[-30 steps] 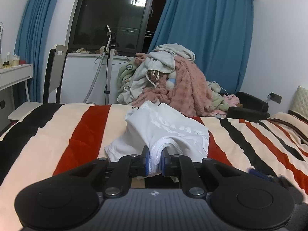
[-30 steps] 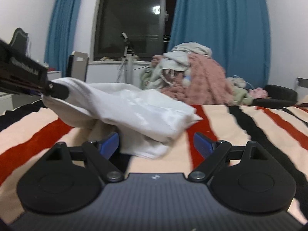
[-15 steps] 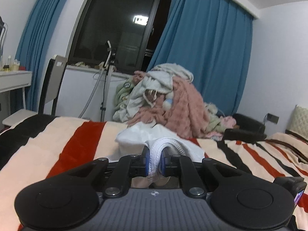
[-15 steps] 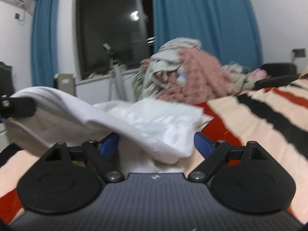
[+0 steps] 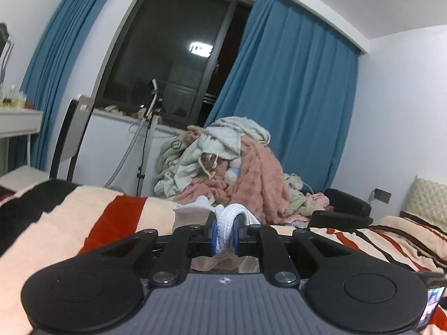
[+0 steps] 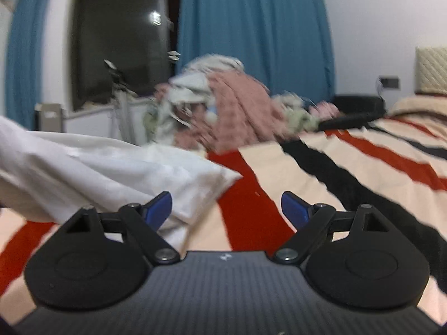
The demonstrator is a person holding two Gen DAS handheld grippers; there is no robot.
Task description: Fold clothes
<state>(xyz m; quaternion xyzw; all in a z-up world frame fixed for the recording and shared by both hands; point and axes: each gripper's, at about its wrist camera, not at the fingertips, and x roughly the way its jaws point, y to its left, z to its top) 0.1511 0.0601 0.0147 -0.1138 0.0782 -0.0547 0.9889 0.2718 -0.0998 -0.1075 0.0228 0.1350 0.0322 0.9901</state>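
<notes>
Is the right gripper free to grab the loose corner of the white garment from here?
Probably yes: the right gripper is open, and the white garment already drapes over its left finger, with nothing between them on the striped blanket.

Blue curtains (image 5: 293, 89) flank a dark window (image 5: 173, 55) behind a striped bedspread (image 6: 349, 167) and a black chair (image 5: 74, 139).

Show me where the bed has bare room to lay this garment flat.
Free: the striped blanket right of the white garment, ahead of the open right gripper, and the stretch left of the left gripper, which is shut on the garment. Crowded: the clothes pile at the far edge.
</notes>
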